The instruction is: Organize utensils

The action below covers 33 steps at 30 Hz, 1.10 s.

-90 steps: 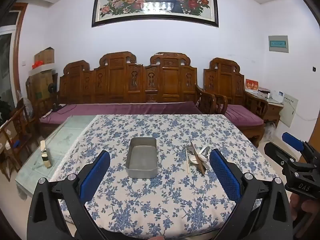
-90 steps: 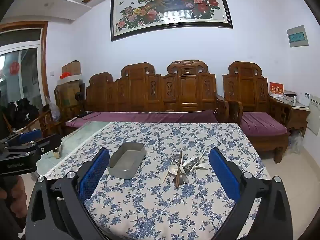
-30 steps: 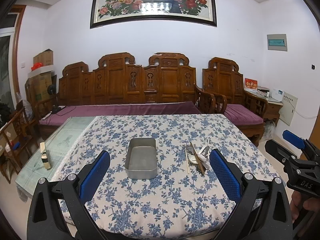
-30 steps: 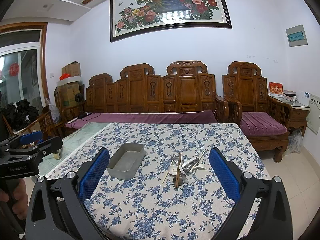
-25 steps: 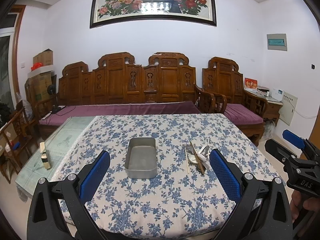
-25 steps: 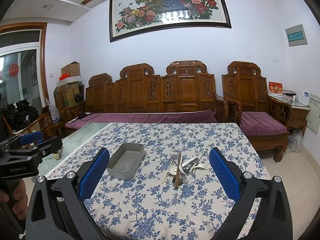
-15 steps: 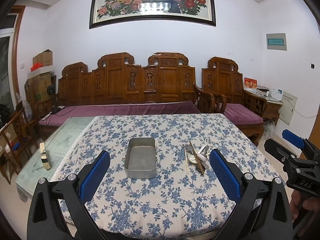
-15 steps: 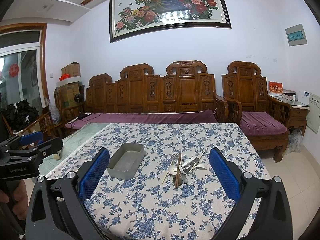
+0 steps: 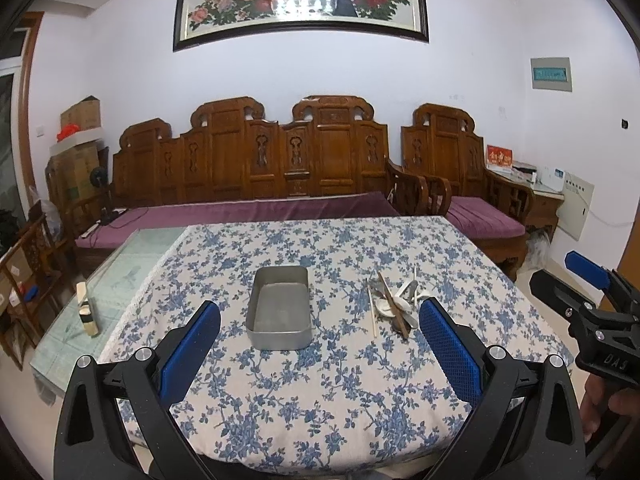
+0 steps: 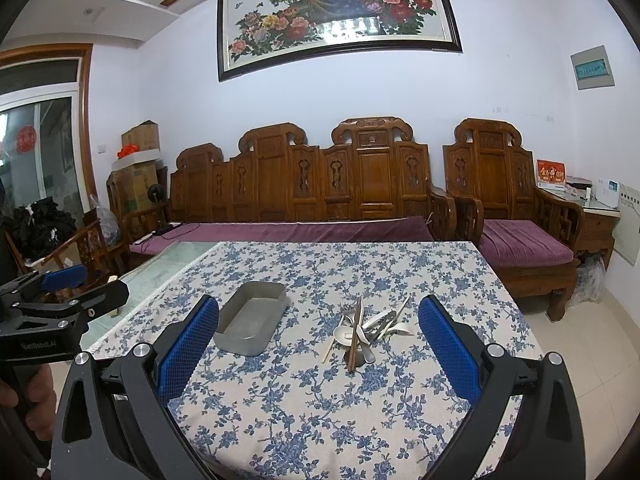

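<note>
Both grippers, left (image 9: 319, 328) and right (image 10: 318, 322), are wide apart and hold nothing. The tin (image 9: 279, 306) stands near the utensils (image 9: 394, 305) (a mixed heap).

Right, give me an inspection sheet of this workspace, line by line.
Surface: table under a blue floral tablecloth, glass top bare on its left side.
Job's things: empty metal tray; heap of spoons and chopsticks beside it, none in the tray.
Clutter: small bottle on the bare glass.
Grippers: left gripper and right gripper both open, holding nothing, short of the table's things.
Cables: one on the sofa cushion.
Surroundings: carved wooden sofa, peacock painting, cardboard boxes.
</note>
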Tool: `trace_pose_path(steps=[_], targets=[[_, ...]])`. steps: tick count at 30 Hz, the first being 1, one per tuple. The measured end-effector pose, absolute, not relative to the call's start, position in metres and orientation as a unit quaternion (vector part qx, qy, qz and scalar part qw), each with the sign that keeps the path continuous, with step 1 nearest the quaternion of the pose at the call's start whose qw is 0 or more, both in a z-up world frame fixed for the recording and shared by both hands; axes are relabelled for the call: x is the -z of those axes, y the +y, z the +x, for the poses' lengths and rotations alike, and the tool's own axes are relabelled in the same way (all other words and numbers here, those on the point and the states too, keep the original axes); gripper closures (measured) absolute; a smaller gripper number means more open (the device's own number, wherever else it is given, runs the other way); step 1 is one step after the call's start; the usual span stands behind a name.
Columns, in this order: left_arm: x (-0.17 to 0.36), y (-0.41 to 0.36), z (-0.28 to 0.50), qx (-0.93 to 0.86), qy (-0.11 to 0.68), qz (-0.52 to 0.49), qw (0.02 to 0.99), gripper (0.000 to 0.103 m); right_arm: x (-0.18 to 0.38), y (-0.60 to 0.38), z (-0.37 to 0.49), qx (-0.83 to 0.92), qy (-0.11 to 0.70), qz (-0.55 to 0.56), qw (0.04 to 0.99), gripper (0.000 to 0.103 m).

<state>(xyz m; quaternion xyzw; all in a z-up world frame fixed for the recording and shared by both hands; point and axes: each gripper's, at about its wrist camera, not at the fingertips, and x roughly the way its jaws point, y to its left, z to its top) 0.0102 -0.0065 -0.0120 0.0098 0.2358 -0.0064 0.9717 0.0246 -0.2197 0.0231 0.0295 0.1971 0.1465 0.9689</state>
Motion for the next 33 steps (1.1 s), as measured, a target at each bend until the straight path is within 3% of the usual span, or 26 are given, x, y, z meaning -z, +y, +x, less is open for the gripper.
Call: trace_pose_path(steps=[19,33], targets=[[0.073,-0.009,0.073,0.022,0.322,0.014,0.947,0.006,0.040,-0.225,0.103,-0.167,0.253,0.004,0.953,0.003],[0.107,-0.032,0.121,0.081,0.350,0.029,0.933,0.006,0.077,-0.235,0.193,-0.195,0.312,-0.008,0.930,0.035]])
